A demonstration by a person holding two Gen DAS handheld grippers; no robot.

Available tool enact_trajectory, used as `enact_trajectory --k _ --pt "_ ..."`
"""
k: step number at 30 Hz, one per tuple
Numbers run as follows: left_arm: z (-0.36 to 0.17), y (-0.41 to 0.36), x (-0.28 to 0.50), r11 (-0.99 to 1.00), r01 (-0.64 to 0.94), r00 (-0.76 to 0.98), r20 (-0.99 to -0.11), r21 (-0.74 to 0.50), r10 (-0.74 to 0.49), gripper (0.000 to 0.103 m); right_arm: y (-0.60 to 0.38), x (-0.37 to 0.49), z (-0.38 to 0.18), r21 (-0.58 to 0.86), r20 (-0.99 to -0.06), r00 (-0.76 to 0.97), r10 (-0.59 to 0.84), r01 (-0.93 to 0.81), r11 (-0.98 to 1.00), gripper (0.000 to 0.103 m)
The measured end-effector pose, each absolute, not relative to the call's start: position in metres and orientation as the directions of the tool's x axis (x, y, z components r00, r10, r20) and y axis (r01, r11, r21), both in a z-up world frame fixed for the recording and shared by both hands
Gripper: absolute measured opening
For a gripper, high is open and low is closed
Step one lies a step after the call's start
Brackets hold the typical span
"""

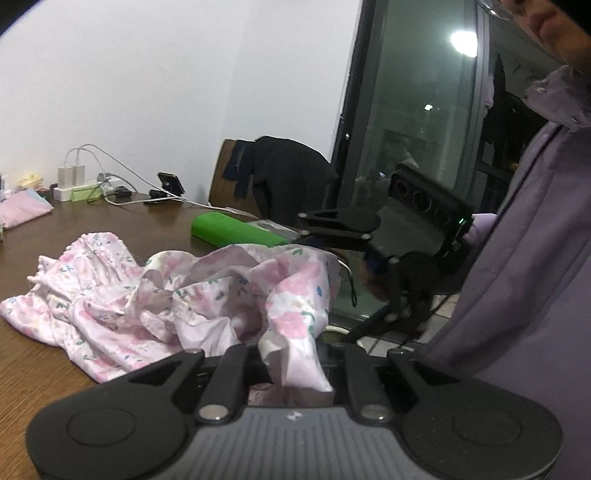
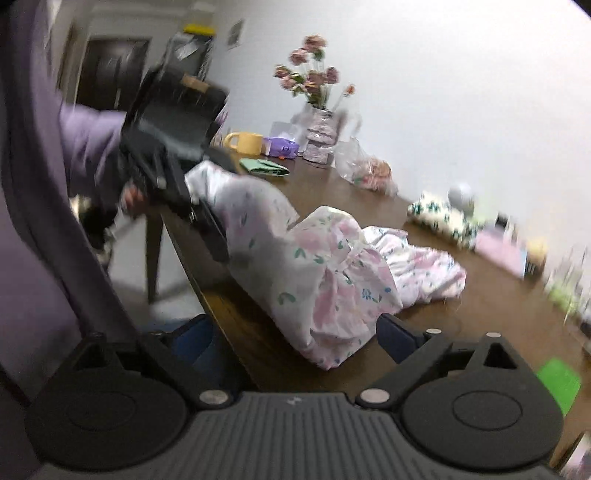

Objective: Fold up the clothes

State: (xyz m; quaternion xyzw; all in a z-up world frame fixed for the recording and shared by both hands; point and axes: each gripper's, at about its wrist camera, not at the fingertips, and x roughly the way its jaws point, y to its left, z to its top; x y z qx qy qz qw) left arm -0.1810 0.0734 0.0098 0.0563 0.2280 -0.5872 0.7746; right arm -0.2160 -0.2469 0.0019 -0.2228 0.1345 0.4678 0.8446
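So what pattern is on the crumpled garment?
Pink flowers with small green and blue sprigs on the pale garment; clearest in the left wrist view.

No legible text, label, brand, number or sign appears in either view. The left wrist view shows a small pale emblem on the ribbed gripper housing [image 1: 294,416]; its form cannot be resolved into characters. The right wrist view shows the same kind of emblem on its housing [image 2: 294,401], equally unreadable. A small poster on the wall [image 2: 235,33] is too blurred to read.
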Motion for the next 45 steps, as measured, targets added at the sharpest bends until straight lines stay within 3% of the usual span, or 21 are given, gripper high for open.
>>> enact_trajectory --k 5,7,8,9,10,12,13,16,20,23,24,25,27,29,31,35,39,41,45 --pt "0.012 0.080 -0.184 0.266 0.934 0.153 -0.406 -0.239 -0.901 0.011 -0.233 -0.211 0.001 -0.325 -0.352 0.513 0.783 -0.851 0.412 0.088" --pt "0.012 0.084 -0.185 0.253 0.930 0.134 -0.397 -0.266 -0.908 0.012 -0.227 -0.204 0.004 -0.293 -0.361 0.444 0.820 -0.889 0.353 0.065" --pt "0.013 0.086 -0.185 0.246 0.929 0.123 -0.392 -0.279 -0.912 0.012 -0.226 -0.196 0.008 -0.199 -0.393 0.371 0.841 -0.927 0.317 0.055" --pt "0.014 0.089 -0.184 0.248 0.926 0.128 -0.381 -0.284 -0.915 0.013 -0.224 -0.187 0.011 -0.101 -0.416 0.295 0.860 -0.955 0.278 0.036" --pt "0.015 0.092 -0.183 0.251 0.924 0.134 -0.371 -0.289 -0.919 0.018 -0.223 -0.178 0.015 -0.002 -0.432 0.215 0.876 -0.971 0.238 0.026" --pt "0.016 0.098 -0.178 0.261 0.912 0.147 -0.342 -0.317 -0.928 0.035 -0.227 -0.159 0.017 0.220 -0.417 0.097 0.904 -0.954 0.203 0.023" --pt "0.017 0.101 -0.176 0.273 0.904 0.162 -0.327 -0.329 -0.931 0.043 -0.230 -0.148 0.017 0.329 -0.396 0.045 0.917 -0.926 0.187 0.022" --pt "0.019 0.105 -0.162 0.313 0.864 0.201 -0.299 -0.394 -0.933 0.045 -0.232 -0.115 0.010 0.612 -0.342 -0.051 0.938 -0.770 0.181 0.023" --pt "0.019 0.103 -0.136 0.427 0.765 0.278 -0.350 -0.482 -0.894 0.052 -0.235 -0.086 0.000 0.787 -0.314 -0.084 0.946 -0.580 0.210 0.027" --pt "0.016 0.101 -0.123 0.502 0.705 0.332 -0.394 -0.500 -0.857 0.050 -0.241 -0.075 -0.004 0.834 -0.310 -0.017 0.951 -0.485 0.263 0.040" --pt "0.015 0.101 -0.119 0.522 0.688 0.347 -0.403 -0.504 -0.847 0.050 -0.245 -0.073 -0.004 0.845 -0.299 0.008 0.954 -0.462 0.269 0.053" --pt "0.015 0.100 -0.116 0.539 0.670 0.361 -0.411 -0.510 -0.837 0.050 -0.247 -0.074 -0.002 0.838 -0.300 0.041 0.953 -0.465 0.284 0.065" --pt "0.013 0.101 -0.109 0.543 0.639 0.365 -0.407 -0.545 -0.837 0.044 -0.252 -0.076 0.002 0.825 -0.301 0.105 0.948 -0.470 0.314 0.065" --pt "0.015 0.102 -0.102 0.521 0.633 0.357 -0.382 -0.572 -0.852 0.037 -0.256 -0.082 0.008 0.808 -0.271 0.171 0.947 -0.495 0.321 0.055" --pt "0.017 0.100 -0.097 0.530 0.633 0.369 -0.381 -0.565 -0.848 0.037 -0.259 -0.088 0.013 0.788 -0.255 0.236 0.938 -0.511 0.343 0.029" --pt "0.007 0.087 -0.080 0.635 0.568 0.426 -0.473 -0.524 -0.771 0.042 -0.256 -0.089 0.009 0.707 -0.360 0.394 0.846 -0.476 0.523 0.021" --pt "0.011 0.079 -0.086 0.685 0.591 0.465 -0.513 -0.427 -0.721 0.047 -0.246 -0.100 0.004 0.577 -0.452 0.487 0.748 -0.480 0.661 0.024" --pt "0.019 0.086 -0.092 0.719 0.582 0.523 -0.502 -0.380 -0.689 0.056 -0.241 -0.105 0.002 0.521 -0.470 0.526 0.709 -0.483 0.704 0.028" --pt "0.045 0.106 -0.111 0.802 0.506 0.668 -0.445 -0.317 -0.597 0.057 -0.240 -0.112 0.006 0.466 -0.461 0.587 0.665 -0.478 0.745 0.048"
